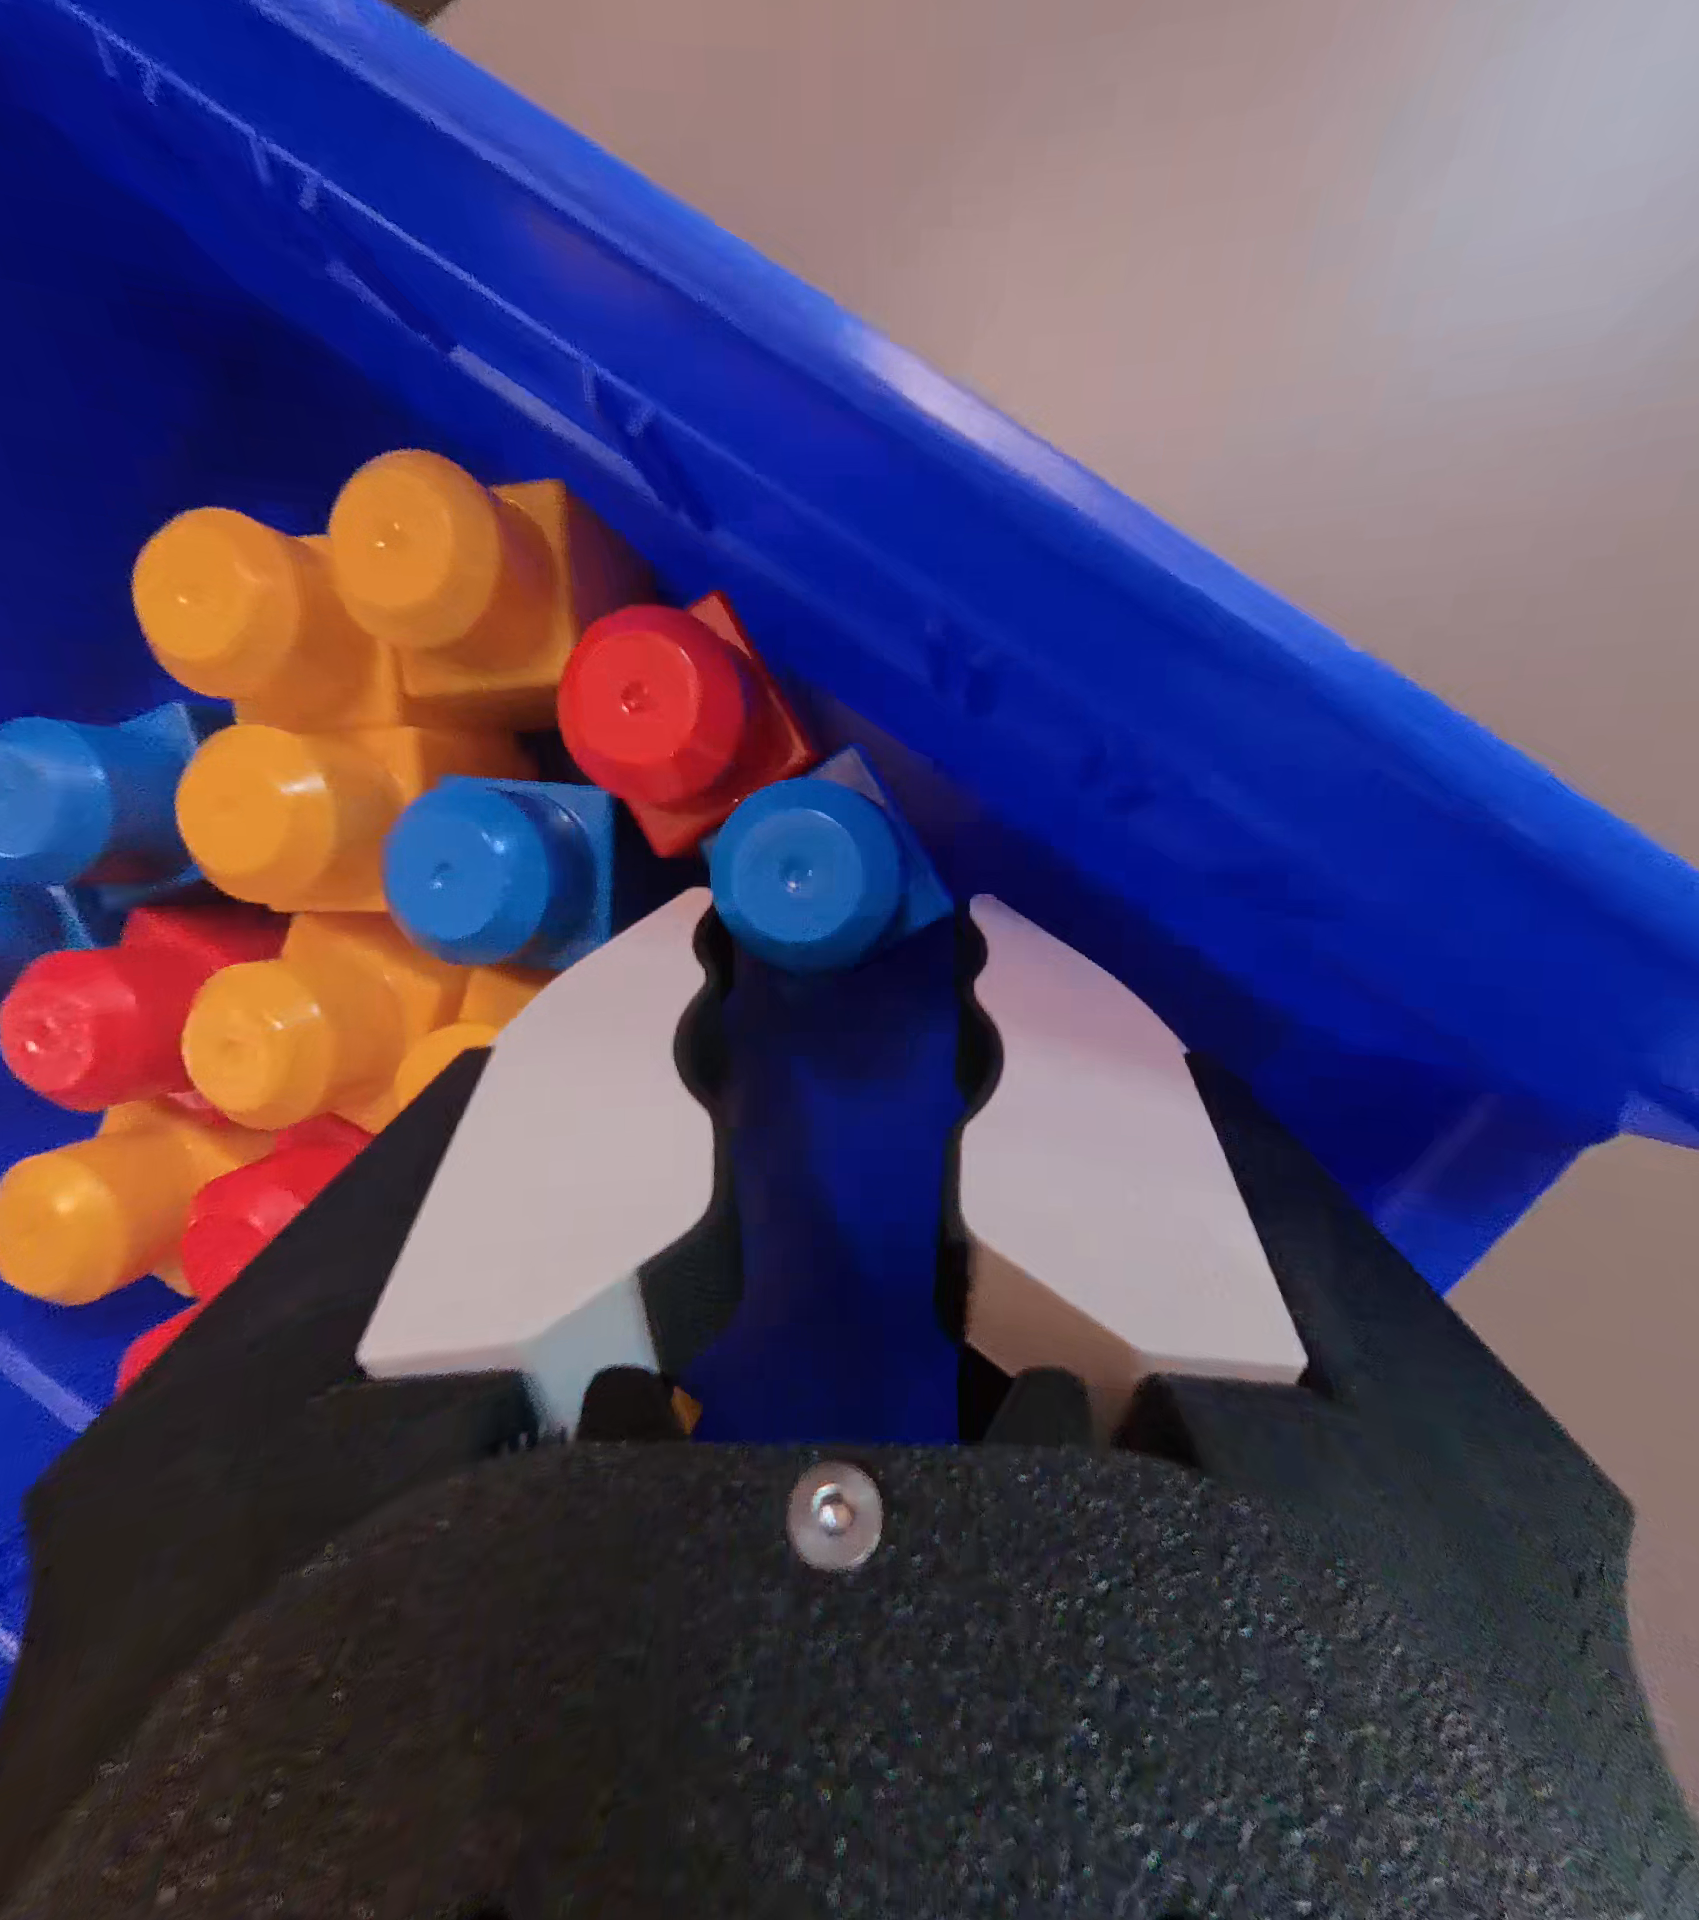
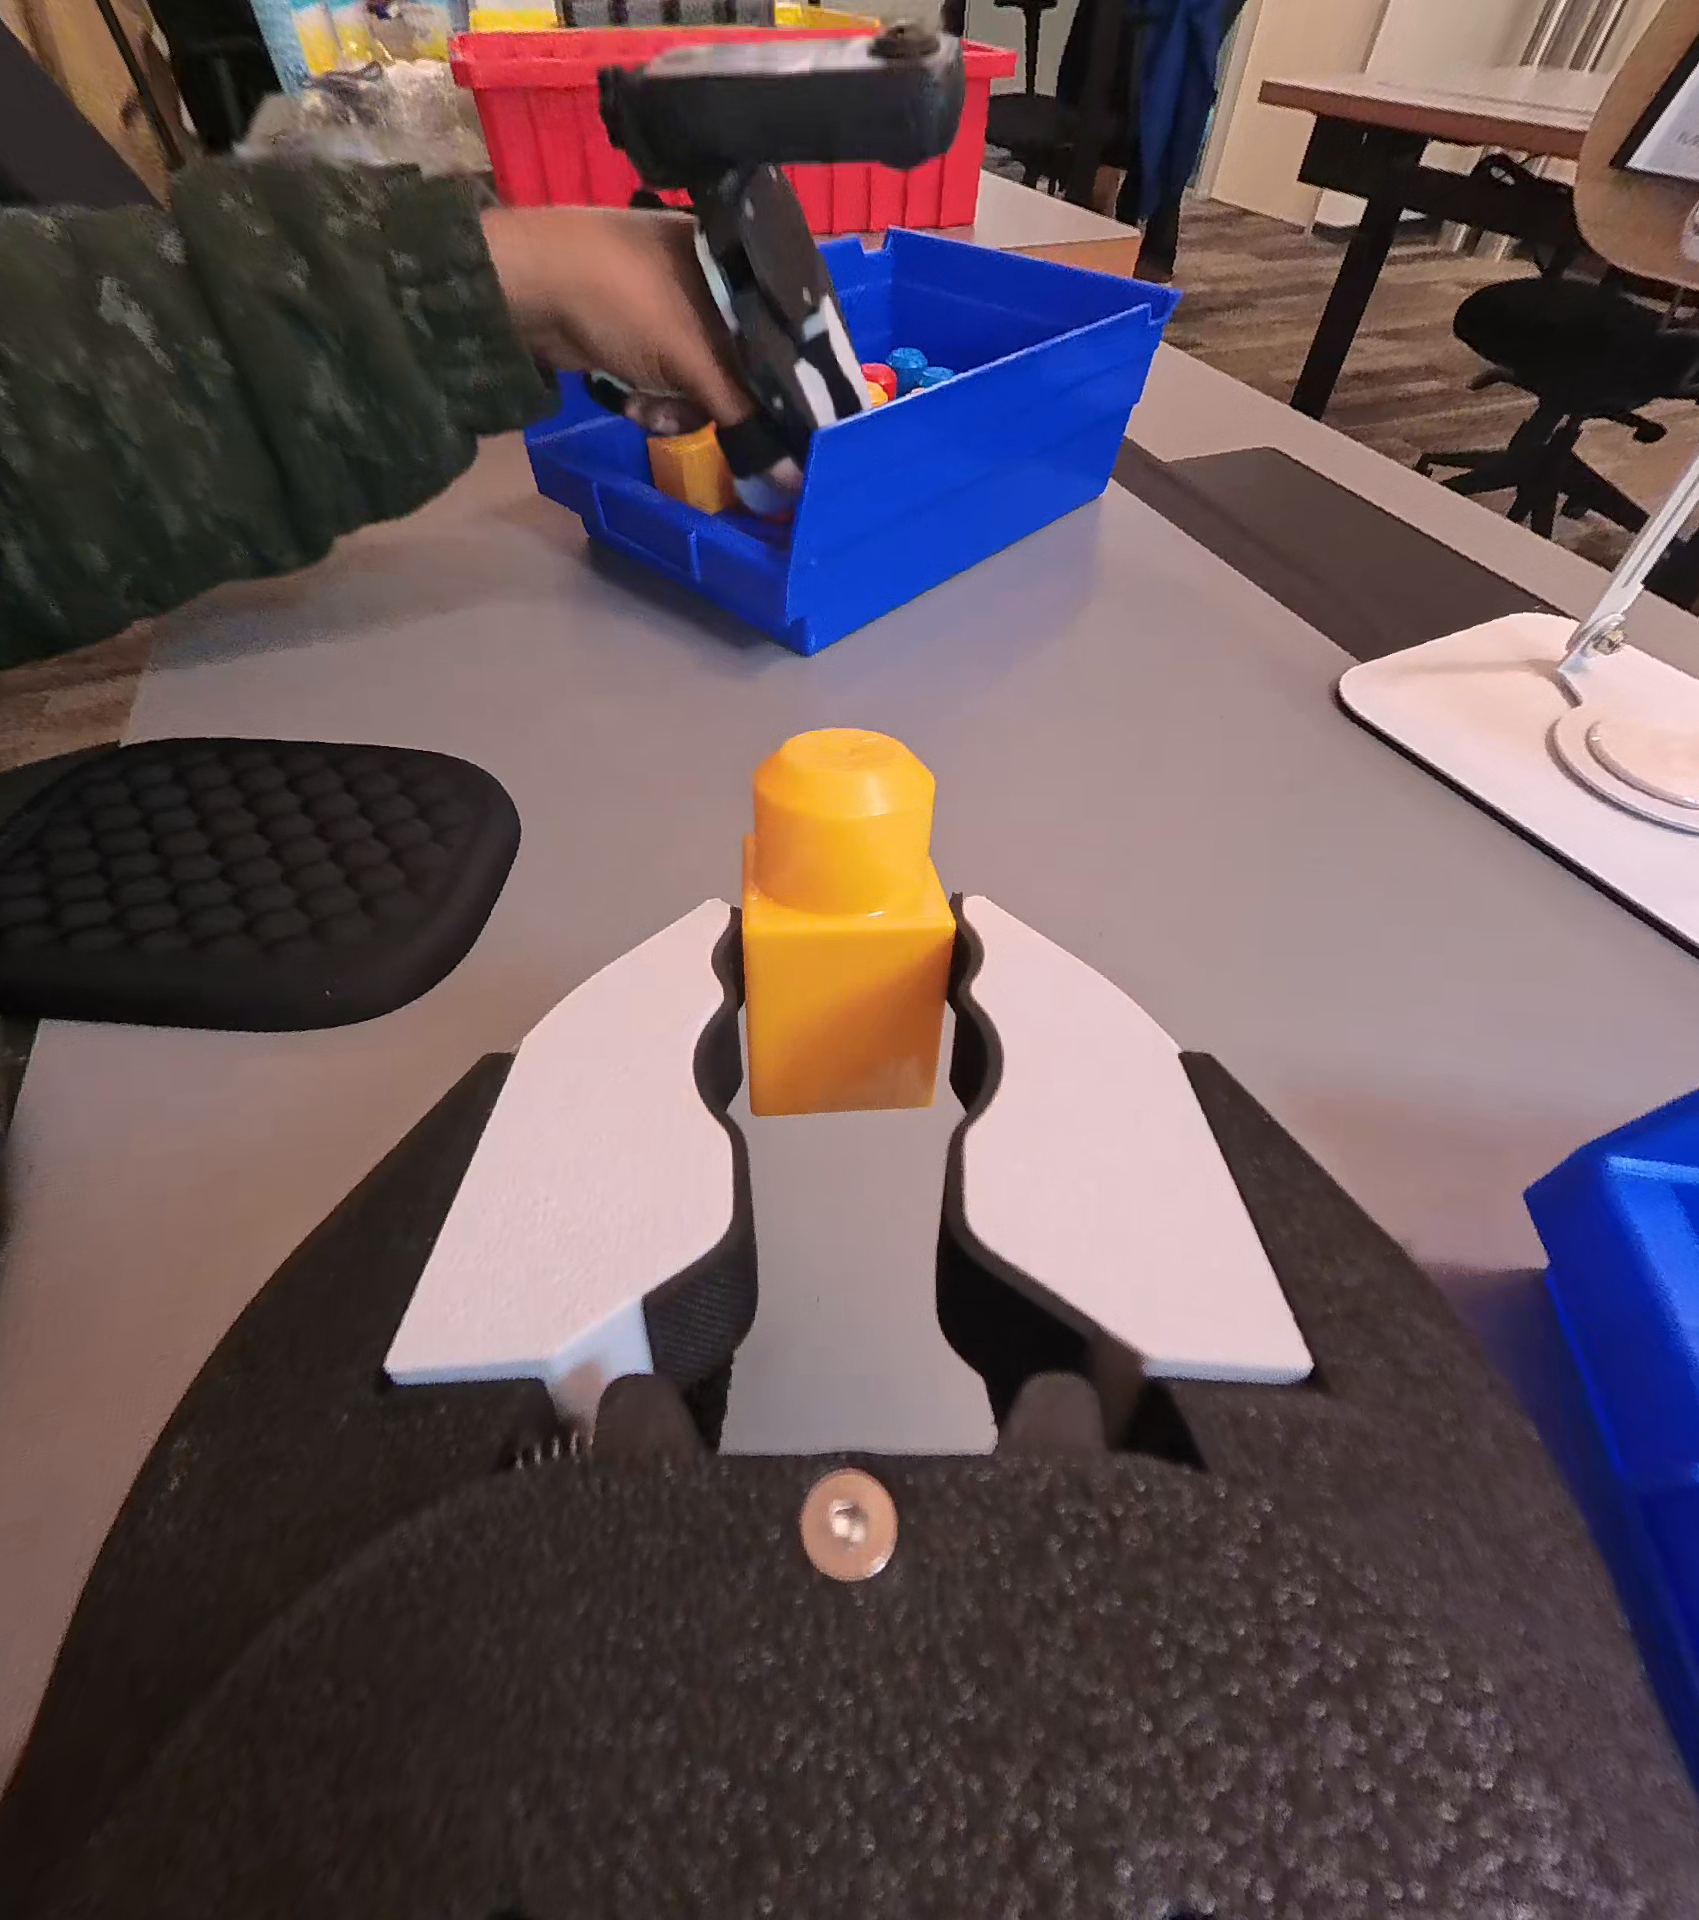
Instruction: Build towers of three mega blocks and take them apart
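Since the light, rigid orange block [image 2: 845,997] was clamped by its flat sides in the right gripper [image 2: 845,935], a firm hold was judged likely — the left gripper [image 1: 834,925] was held apart before a blue block [image 1: 809,873].

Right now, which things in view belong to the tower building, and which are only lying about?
For the job:
- orange plastic block, in the right gripper
- blue plastic bin holding blocks
- left gripper, at a blue block

Lying about:
- black honeycomb pad
- white lamp base
- red crate
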`<state>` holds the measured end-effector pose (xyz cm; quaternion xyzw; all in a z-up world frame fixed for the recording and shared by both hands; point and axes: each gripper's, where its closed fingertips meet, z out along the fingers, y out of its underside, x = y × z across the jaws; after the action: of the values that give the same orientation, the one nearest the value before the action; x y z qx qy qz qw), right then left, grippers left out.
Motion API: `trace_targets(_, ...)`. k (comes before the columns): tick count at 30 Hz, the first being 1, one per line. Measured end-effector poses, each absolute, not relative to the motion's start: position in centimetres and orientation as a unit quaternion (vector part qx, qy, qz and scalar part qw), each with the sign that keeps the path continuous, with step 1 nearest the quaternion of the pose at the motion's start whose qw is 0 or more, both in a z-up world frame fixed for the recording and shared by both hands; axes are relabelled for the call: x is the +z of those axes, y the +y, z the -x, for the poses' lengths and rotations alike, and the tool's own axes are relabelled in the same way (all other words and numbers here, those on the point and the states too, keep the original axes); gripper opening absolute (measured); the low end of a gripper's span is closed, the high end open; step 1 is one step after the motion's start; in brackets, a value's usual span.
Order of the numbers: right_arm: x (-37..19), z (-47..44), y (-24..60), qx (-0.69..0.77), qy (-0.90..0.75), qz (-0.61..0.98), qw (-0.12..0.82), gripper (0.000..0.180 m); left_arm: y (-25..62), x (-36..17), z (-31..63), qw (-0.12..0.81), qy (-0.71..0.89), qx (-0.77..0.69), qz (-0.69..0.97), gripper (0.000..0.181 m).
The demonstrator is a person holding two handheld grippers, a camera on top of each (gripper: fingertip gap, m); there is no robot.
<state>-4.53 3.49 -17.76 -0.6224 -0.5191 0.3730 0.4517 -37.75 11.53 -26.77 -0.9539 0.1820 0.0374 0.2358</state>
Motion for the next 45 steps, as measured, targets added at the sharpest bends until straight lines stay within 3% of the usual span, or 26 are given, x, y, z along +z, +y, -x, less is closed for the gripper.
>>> trace_targets(4,-17.9,4.4,3.5,0.372,-0.519,0.622,0.453,0.037,11.7,-24.1,37.4,0.285,0.189,0.051,0.938,0.039)
trace_targets(9,-19.0,5.3,1.9,0.392,-0.551,0.614,0.408,0.037,9.3,-15.1,31.6,0.415,0.284,-0.026,0.864,0.034)
trace_targets(10,-19.3,5.6,1.1,0.401,-0.562,0.609,0.390,0.037,8.2,-13.1,29.2,0.446,0.320,-0.068,0.833,0.000)
trace_targets(13,-20.0,6.6,-1.2,0.422,-0.590,0.595,0.347,0.037,4.8,-10.0,22.8,0.468,0.401,-0.161,0.771,0.000)
trace_targets(16,-21.1,7.4,-2.0,0.425,-0.597,0.601,0.319,0.037,5.4,-12.2,21.6,0.439,0.434,-0.088,0.782,0.000)
trace_targets(24,-20.9,6.2,-0.2,0.418,-0.578,0.616,0.334,0.037,6.3,-16.3,19.5,0.395,0.437,-0.133,0.797,0.000)
trace_targets(45,-20.3,5.7,0.6,0.415,-0.562,0.620,0.358,0.037,9.6,-17.4,12.4,0.425,0.459,-0.188,0.758,0.006)
